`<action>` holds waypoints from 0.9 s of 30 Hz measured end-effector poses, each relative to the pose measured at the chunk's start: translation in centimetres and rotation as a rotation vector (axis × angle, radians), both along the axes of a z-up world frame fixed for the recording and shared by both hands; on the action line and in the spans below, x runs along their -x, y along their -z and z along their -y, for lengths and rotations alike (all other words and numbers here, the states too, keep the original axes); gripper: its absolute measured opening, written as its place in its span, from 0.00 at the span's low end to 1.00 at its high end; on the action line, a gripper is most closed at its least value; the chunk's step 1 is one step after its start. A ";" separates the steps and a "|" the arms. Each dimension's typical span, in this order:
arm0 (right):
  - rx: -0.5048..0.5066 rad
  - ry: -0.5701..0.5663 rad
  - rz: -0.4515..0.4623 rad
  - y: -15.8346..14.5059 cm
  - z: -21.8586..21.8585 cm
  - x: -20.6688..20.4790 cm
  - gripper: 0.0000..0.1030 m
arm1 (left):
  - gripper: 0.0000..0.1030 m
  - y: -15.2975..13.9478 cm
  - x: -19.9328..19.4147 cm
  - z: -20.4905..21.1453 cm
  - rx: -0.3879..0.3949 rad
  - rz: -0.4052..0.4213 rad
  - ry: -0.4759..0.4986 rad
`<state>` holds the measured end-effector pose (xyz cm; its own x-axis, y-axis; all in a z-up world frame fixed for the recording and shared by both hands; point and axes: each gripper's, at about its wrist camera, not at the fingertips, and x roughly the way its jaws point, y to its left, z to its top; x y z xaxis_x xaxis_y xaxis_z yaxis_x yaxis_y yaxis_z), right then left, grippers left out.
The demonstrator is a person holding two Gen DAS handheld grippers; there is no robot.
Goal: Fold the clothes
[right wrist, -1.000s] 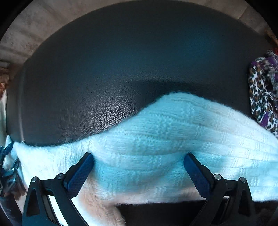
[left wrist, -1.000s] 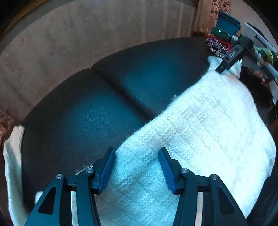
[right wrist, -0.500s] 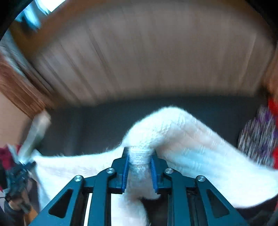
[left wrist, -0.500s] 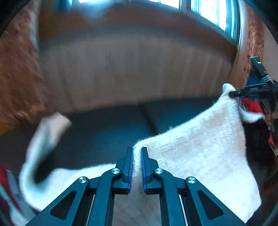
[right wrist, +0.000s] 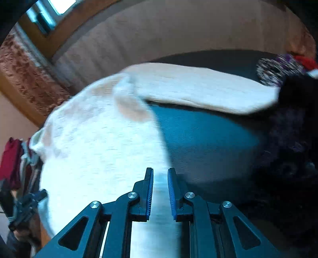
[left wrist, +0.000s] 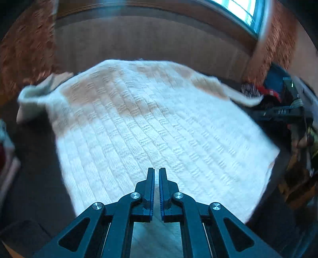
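A white knitted sweater [left wrist: 151, 123] is held up and spread out over a dark leather sofa seat [right wrist: 206, 139]. My left gripper [left wrist: 156, 174] is shut on the sweater's near edge. My right gripper [right wrist: 160, 176] is shut on the sweater's other near corner; the sweater [right wrist: 95, 142] stretches away to the left in that view, and one sleeve [right wrist: 198, 87] flies out to the right. The right gripper also shows at the right of the left wrist view [left wrist: 282, 114]. The left gripper shows at the lower left of the right wrist view [right wrist: 25, 204].
A beige sofa backrest [left wrist: 151, 39] rises behind the seat. A pile of clothes, leopard print and red [right wrist: 282, 67], lies at the right end with a dark fuzzy garment [right wrist: 288, 142]. More clothes, dark red [right wrist: 12, 158], sit at the left. A window [left wrist: 244, 13] is above.
Both grippers closed on the sweater's edge and lifted it off the seat. The sweater now billows out flat in front, with the sleeves swinging outward.
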<state>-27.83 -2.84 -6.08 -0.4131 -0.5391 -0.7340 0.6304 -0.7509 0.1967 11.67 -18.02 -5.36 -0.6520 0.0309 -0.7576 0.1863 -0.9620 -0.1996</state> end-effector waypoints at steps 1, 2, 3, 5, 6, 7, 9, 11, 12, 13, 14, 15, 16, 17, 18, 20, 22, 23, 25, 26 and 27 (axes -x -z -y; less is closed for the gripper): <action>-0.009 -0.010 0.013 0.9 0.1 -0.7 0.17 | 0.03 0.3 -0.1 -0.3 -0.009 -0.001 -0.014; -0.018 -0.020 0.026 1.8 0.1 -1.4 0.20 | 0.03 0.5 0.2 -0.6 -0.004 0.008 -0.019; -0.027 -0.029 0.039 2.6 0.2 -2.1 0.27 | 0.03 0.7 0.8 -0.9 -0.005 0.026 -0.015; -0.046 -0.049 0.066 4.4 0.3 -3.6 0.46 | 0.03 1.3 0.7 -1.2 -0.006 0.042 -0.020; -0.055 -0.059 0.079 5.3 0.4 -4.3 0.54 | 0.04 1.4 0.3 -1.3 0.000 0.046 -0.023; -0.064 -0.068 0.092 6.2 0.5 -5.0 0.57 | 0.04 1.5 -0.2 -1.4 0.006 0.050 -0.024; -0.082 -0.088 0.118 7.9 0.6 -6.4 0.61 | 0.04 1.8 -1.1 -1.2 0.002 0.055 -0.040; -0.103 -0.137 0.103 8.9 0.1 -8.6 0.74 | 0.04 1.8 -2.1 -0.8 -0.034 0.055 -0.063; -0.115 -0.177 0.074 8.9 -0.5 -10.1 0.82 | 0.04 1.9 -2.6 -0.6 -0.052 0.055 -0.075; -0.134 -0.204 0.045 8.8 -1.3 -11.5 0.89 | 0.04 1.9 -3.0 -0.5 -0.062 0.055 -0.084; -0.153 -0.224 0.028 8.8 -1.8 -12.9 0.93 | 0.04 1.8 -3.3 -0.5 -0.063 0.059 -0.089; -0.172 -0.243 0.012 8.7 -2.3 -14.3 1.00 | 0.04 1.6 -3.5 -0.7 -0.065 0.067 -0.093; -0.191 -0.262 -0.004 8.7 -2.9 -15.7 1.00 | 0.04 1.4 -3.6 -0.8 -0.067 0.074 -0.096; -0.202 -0.265 0.006 8.6 -3.0 -16.2 1.00 | 0.04 1.2 -3.8 -1.0 -0.069 0.082 -0.099; -0.212 -0.268 0.017 8.5 -3.2 -16.7 1.00 | 0.04 1.0 -3.9 -1.0 -0.080 0.083 -0.100; -0.233 -0.274 0.038 8.2 -3.4 -17.7 1.00 | 0.05 0.2 -4.0 -0.6 -0.117 0.063 -0.106; -0.253 -0.303 0.080 7.8 -3.0 -17.2 1.00 | 0.05 -1.3 -3.9 0.5 -0.117 0.030 -0.133; -0.263 -0.317 0.102 7.7 -2.7 -17.0 1.00 | 0.07 -2.2 -3.3 1.2 -0.102 0.010 -0.140; -0.193 -0.288 0.182 6.5 -2.8 -14.6 1.00 | 0.17 -4.0 -1.8 2.4 -0.058 -0.028 -0.147; -0.157 -0.265 0.182 5.6 -2.9 -13.2 1.00 | 0.20 -5.0 -0.6 3.0 -0.014 -0.042 -0.140; -0.120 -0.241 0.182 4.7 -2.9 -11.8 1.00 | 0.26 -5.9 0.6 3.5 0.031 -0.057 -0.133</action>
